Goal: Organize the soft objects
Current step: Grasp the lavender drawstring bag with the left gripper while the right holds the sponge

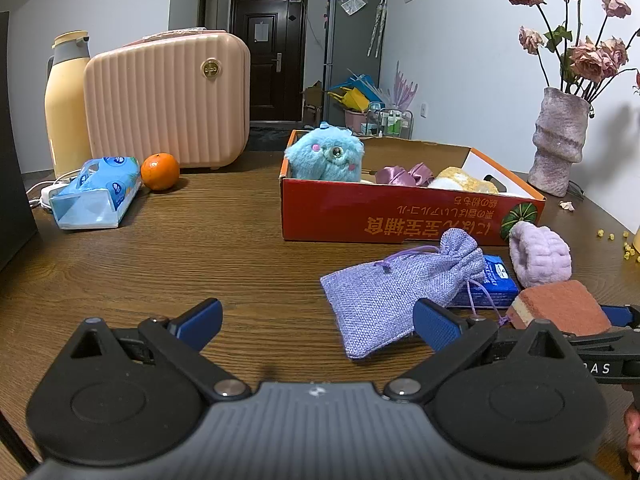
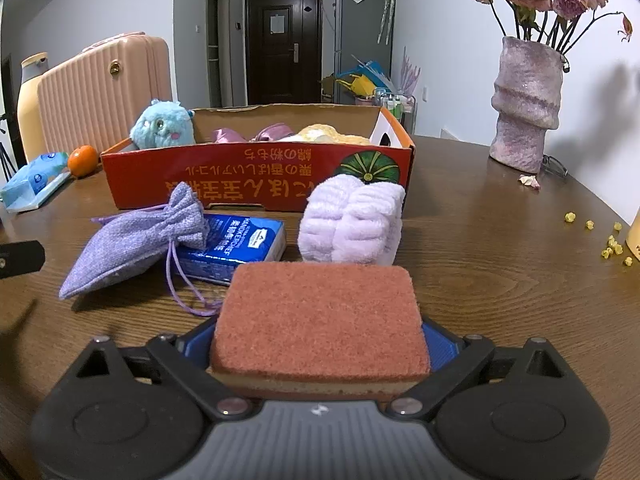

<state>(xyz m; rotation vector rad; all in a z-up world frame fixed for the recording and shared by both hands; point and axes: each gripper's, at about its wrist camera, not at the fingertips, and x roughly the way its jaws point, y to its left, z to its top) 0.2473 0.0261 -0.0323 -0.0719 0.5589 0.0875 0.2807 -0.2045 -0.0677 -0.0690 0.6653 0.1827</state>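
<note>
The right gripper point(image 2: 320, 346) clamps a rust-topped sponge point(image 2: 320, 320) by its sides, flat and level, probably to carry it to the box. The left gripper point(image 1: 318, 326) hangs empty with its jaws wide, low over the wood-grain table point(image 1: 180, 264), its right finger by the lilac drawstring pouch point(image 1: 396, 292). Behind lie a blue tissue pack point(image 2: 236, 246) and a lilac plush roll point(image 2: 352, 222), outside the orange cardboard box point(image 2: 256, 176) holding a blue plush toy point(image 2: 162, 126). Beyond: vase point(image 2: 524, 104), pink case point(image 1: 168, 100), dark door point(image 2: 284, 44).
</note>
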